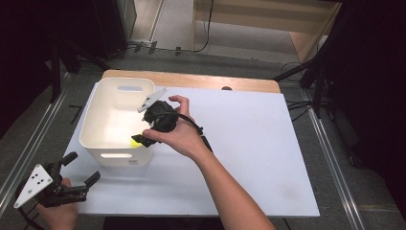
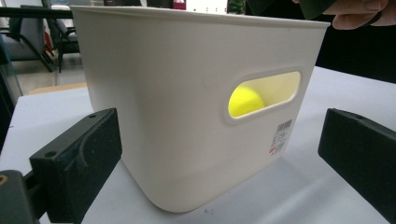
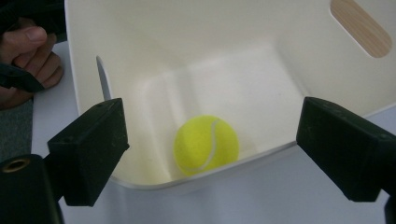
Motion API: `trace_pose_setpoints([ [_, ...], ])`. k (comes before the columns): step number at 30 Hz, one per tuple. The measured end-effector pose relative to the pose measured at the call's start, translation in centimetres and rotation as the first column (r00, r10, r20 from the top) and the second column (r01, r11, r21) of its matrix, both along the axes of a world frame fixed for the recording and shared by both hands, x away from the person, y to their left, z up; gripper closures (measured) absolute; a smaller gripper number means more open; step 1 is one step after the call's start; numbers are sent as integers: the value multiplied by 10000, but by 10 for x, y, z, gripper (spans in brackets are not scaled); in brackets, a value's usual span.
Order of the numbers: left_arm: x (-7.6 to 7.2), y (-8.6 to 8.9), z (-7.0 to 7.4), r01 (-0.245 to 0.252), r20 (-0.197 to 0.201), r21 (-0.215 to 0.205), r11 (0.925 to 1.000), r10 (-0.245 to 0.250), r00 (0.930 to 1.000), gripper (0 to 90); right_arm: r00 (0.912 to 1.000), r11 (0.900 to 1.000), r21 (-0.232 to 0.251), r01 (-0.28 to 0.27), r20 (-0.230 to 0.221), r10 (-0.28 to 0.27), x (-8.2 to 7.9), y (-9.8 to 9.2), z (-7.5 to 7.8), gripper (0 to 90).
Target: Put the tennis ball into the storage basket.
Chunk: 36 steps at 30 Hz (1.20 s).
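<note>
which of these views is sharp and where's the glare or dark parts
High view: soft overall, room edges fall to black, the white bin glows bright inside. Left gripper view: bin wall sharp, the near jaws blurred, the tennis ball glowing through the handle slot. Right gripper view: ball's seam clear, jaws slightly soft, bin floor washed out pale.

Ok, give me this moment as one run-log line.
right gripper: open above bin | yellow felt tennis ball: lying free in white plastic handled bin | left gripper: open, apart from bin, empty
</note>
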<state>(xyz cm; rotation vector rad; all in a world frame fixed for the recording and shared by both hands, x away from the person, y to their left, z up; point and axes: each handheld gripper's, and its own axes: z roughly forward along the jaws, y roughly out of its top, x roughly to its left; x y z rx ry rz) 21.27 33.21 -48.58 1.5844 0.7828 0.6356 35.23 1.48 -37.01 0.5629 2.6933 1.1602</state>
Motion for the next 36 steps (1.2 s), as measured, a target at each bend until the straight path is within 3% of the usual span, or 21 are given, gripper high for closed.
trace_pose_setpoints([
  [1,0,0,0,-5,-20,19,10000,5,10000,0,10000,10000,10,26,20,-26,-1,-2,-1,1],
  [14,0,0,0,-7,14,96,10000,7,10000,0,9974,9962,564,657,274,-673,-7,-32,-5,0],
  [36,0,-1,0,-26,4,143,9999,26,10000,0,9898,9880,661,1396,209,-1412,-17,-78,-23,0],
])
